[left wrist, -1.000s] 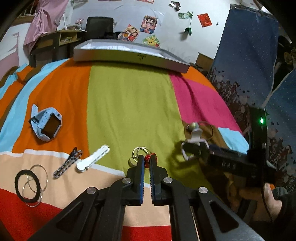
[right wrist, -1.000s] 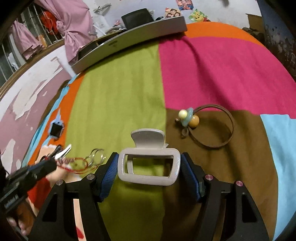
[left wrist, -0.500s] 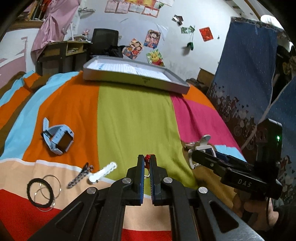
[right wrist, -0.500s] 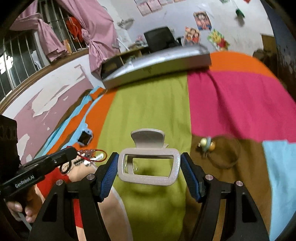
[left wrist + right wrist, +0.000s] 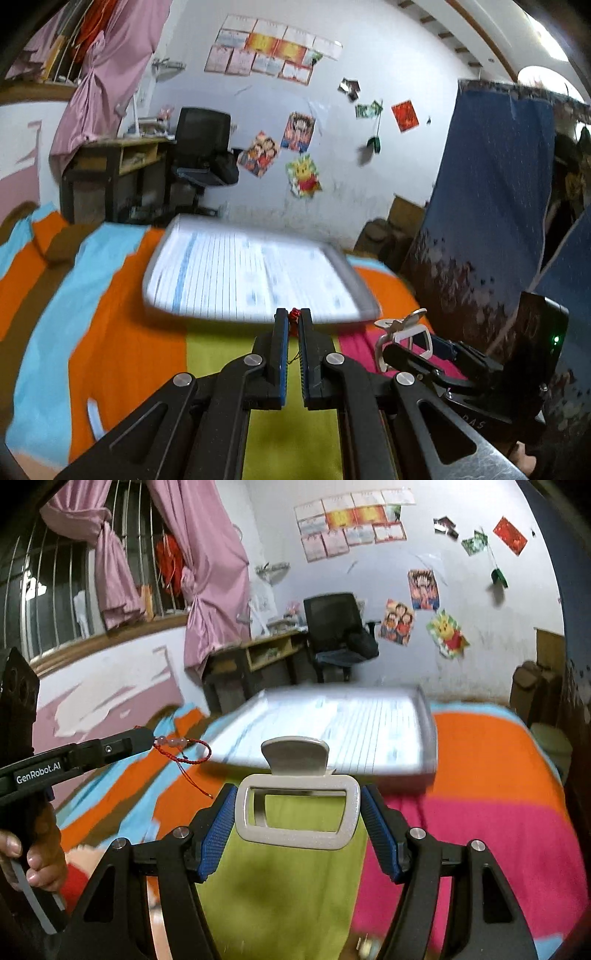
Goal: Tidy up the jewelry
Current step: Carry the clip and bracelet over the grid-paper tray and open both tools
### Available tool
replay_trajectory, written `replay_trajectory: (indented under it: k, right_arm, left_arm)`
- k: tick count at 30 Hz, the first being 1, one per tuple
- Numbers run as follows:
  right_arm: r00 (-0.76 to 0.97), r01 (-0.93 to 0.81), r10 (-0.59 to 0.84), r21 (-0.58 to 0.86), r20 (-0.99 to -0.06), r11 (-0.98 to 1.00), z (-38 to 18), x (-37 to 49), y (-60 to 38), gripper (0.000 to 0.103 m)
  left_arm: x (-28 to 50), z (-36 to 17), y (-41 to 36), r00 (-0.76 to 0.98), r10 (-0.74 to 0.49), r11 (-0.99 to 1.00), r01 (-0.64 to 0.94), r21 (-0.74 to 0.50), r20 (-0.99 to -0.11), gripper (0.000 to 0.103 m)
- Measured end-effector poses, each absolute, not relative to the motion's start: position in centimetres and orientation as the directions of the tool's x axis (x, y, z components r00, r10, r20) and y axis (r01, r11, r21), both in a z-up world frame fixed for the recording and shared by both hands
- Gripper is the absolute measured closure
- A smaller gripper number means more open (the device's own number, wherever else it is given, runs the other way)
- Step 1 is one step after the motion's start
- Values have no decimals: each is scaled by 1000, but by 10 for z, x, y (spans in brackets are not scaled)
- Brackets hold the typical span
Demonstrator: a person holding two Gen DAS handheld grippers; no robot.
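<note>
Bracelet [image 5: 181, 747] mostly hidden between left tongs [image 5: 293, 323], tray [image 5: 255, 273] motion-blurred

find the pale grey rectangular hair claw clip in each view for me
Left wrist view: pale grey rectangular hair claw clip at right of centre, held in the right gripper.
Right wrist view: lower centre, between that gripper's blue pads.
Shared landmark: grey tray on the striped bedspread.

My left gripper [image 5: 292, 321]: pinched on a red bracelet [image 5: 294, 314], twelve o'clock. Grey tray [image 5: 255, 277]: beyond, blurred. My right gripper [image 5: 402, 341], three o'clock: clamping a white hair clip [image 5: 406, 332].
</note>
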State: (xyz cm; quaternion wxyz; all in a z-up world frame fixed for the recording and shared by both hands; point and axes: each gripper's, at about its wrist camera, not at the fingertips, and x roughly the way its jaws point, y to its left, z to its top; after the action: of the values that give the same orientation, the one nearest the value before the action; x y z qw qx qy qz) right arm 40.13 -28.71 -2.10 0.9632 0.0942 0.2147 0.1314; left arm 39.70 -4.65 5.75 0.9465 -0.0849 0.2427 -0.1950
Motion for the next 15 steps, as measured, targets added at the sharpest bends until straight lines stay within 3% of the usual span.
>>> replay_trajectory:
  k: [6, 15]
  right_arm:
    - [897, -182, 252, 216, -362, 959, 0, 471, -287, 41]
    - [860, -144, 230, 217, -455, 966, -47, 537, -264, 41]
  left_arm:
    - [464, 55, -50, 826, -376, 923, 296, -245, -420, 98]
    - [528, -3, -42, 801, -341, 933, 224, -282, -492, 97]
